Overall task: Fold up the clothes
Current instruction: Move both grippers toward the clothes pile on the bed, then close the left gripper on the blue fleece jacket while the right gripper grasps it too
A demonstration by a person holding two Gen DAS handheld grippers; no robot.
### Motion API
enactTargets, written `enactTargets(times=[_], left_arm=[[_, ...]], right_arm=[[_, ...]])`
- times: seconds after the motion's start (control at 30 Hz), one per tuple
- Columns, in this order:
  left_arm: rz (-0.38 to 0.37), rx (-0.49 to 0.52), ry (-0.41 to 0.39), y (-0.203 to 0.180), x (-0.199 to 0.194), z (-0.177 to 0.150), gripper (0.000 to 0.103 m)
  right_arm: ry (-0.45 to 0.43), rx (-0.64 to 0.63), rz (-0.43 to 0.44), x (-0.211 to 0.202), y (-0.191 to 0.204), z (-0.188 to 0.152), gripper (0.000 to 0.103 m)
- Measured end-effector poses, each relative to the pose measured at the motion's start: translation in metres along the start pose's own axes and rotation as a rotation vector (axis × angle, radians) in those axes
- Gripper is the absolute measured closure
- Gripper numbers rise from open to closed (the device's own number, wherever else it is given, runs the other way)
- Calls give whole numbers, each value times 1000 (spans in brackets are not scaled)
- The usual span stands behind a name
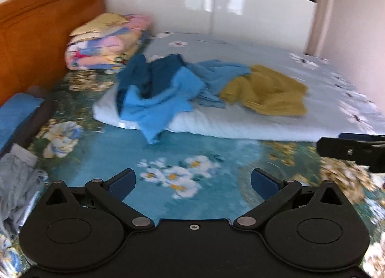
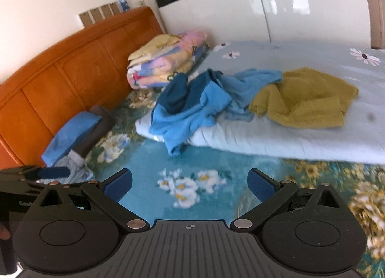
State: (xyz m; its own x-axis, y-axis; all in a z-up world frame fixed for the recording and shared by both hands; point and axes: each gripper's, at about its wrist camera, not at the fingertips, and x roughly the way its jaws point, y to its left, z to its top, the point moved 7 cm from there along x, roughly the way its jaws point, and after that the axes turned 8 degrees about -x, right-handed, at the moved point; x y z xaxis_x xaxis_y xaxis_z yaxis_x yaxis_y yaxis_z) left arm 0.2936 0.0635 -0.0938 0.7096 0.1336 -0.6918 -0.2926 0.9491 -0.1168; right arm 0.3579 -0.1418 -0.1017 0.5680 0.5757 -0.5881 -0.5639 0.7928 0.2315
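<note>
A heap of clothes lies on a pale folded quilt (image 1: 240, 128) on the bed: a bright blue garment (image 1: 163, 102) (image 2: 190, 111) hanging over the quilt's front edge, a dark blue one (image 1: 154, 73) (image 2: 178, 92), a lighter blue one (image 1: 221, 70) (image 2: 250, 80) and a mustard yellow one (image 1: 267, 90) (image 2: 305, 99). My left gripper (image 1: 192, 181) is open and empty, low over the floral sheet, short of the heap. My right gripper (image 2: 190, 181) is open and empty, also short of the heap. Each gripper shows at the edge of the other's view.
A floral teal bedsheet (image 1: 204, 148) covers the bed. Folded colourful blankets (image 1: 105, 44) are stacked at the back by the orange headboard (image 1: 36, 44). A blue folded cloth (image 2: 72, 133) and a grey garment (image 1: 16, 181) lie at the left. White wardrobe doors (image 1: 216, 5) stand behind.
</note>
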Motion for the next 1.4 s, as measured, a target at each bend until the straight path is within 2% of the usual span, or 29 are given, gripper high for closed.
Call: enactTargets(times=[0.17,0.3,0.4,0.47,0.53,0.63,0.73,0.93,1.1,1.4], left_arm=[[72,-41,-50,20,26,25,2],[124,-31,-66,41,50,49,2],[79,-31,-82,59,70,65,2],[11,-32,-80,69,87,73,2],[-35,-30,-78,79,106,81,2],[-59,-15,-68,90,134,93,2],[-88,-19,-53,100,162,105,2],[-71,-5,-15,116,220,121,2],[-70,-11,-2,129,260,125,2],[-56,-2,3,141,317,135,2]], right_arm=[[7,-26,8,31,-4,17,0],[-8,-39,-47,55,-4,33,0],[2,-52,-72,74,-1,42,0],[13,-50,-69,88,0,48,0],[18,-48,-104,103,2,55,0],[17,-16,-151,126,-1,64,0],[11,23,-155,157,-8,76,0],[21,40,-176,224,-17,90,1],[83,25,-175,278,-22,91,2],[130,38,-197,347,-39,86,2]])
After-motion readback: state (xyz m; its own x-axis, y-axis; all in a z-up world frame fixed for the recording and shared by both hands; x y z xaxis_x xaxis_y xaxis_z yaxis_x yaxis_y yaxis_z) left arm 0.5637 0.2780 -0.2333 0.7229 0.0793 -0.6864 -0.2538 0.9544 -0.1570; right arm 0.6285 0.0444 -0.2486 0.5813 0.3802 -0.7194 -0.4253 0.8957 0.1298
